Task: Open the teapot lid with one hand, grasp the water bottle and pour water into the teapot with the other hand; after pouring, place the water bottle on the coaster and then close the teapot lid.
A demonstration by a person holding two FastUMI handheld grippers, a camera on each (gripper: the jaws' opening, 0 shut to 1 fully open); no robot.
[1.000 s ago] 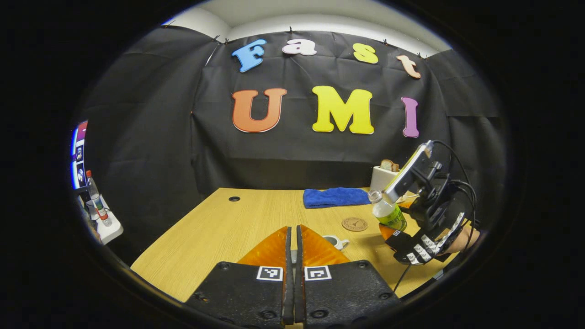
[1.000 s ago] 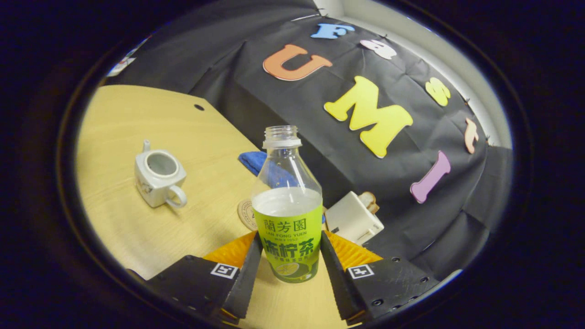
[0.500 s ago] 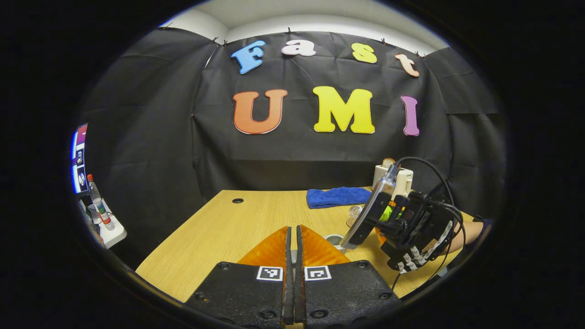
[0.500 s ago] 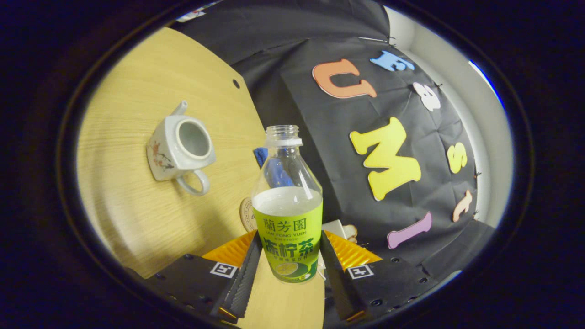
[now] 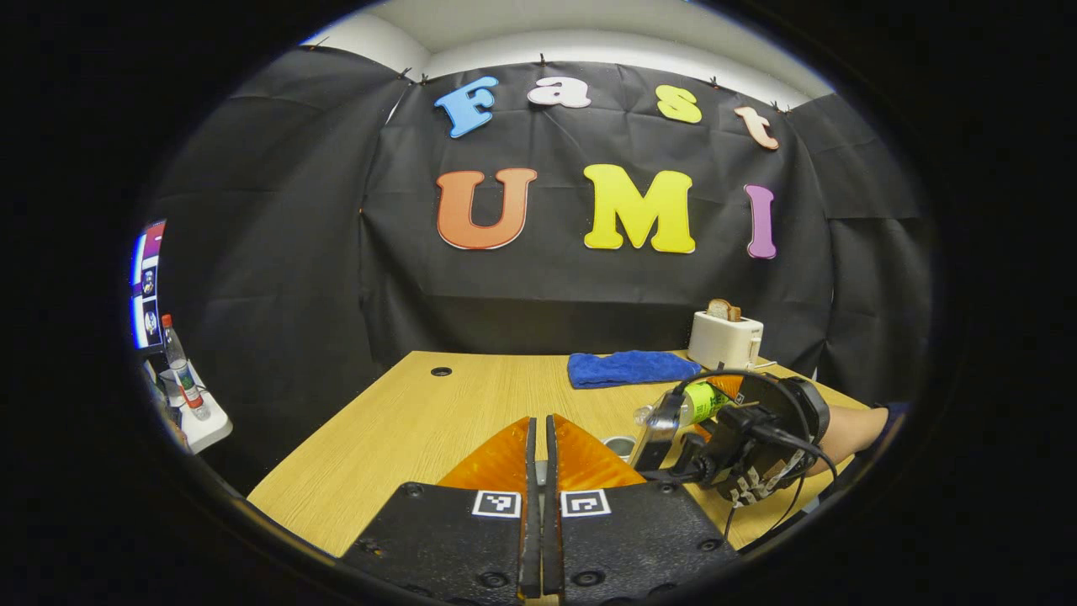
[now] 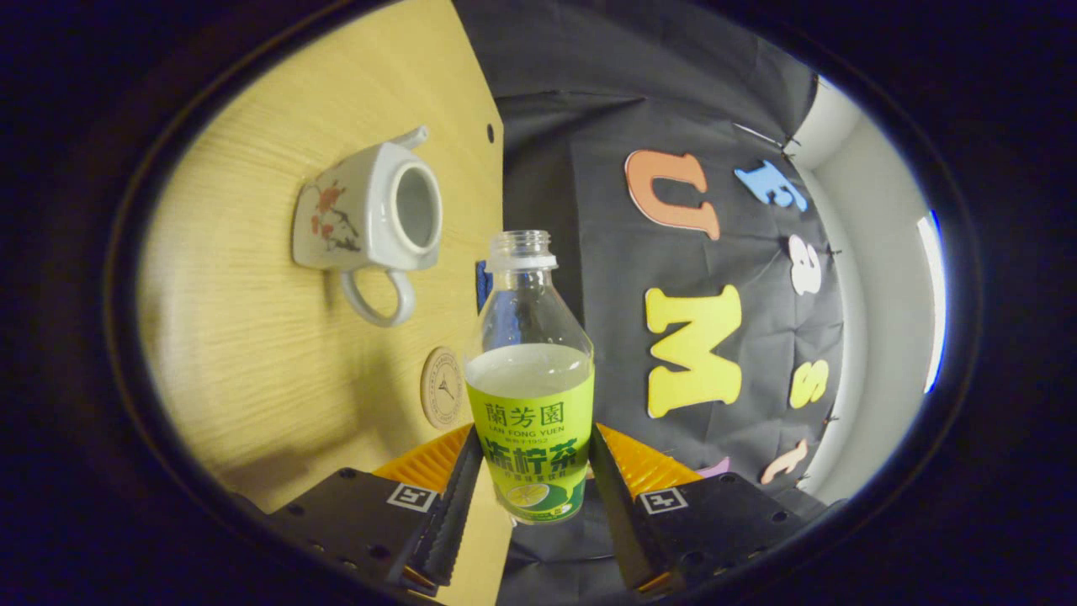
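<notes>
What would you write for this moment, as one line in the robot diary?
step: pouring | right gripper: shut on water bottle, tipped toward teapot | teapot: lid off, on table | left gripper: fingers together | coaster: bare

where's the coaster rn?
In the right gripper view, the coaster lies flat on the table, beside the held water bottle, just past the teapot handle.

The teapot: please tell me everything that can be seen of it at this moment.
The teapot is white and glossy, like ceramic, squarish in body, with a reddish flower painting on one side. It has a loop handle, a short spout on the opposite side, and a round mouth that is open, with no lid on it. It stands on the wooden table, near the coaster. Nothing grips it.
</notes>
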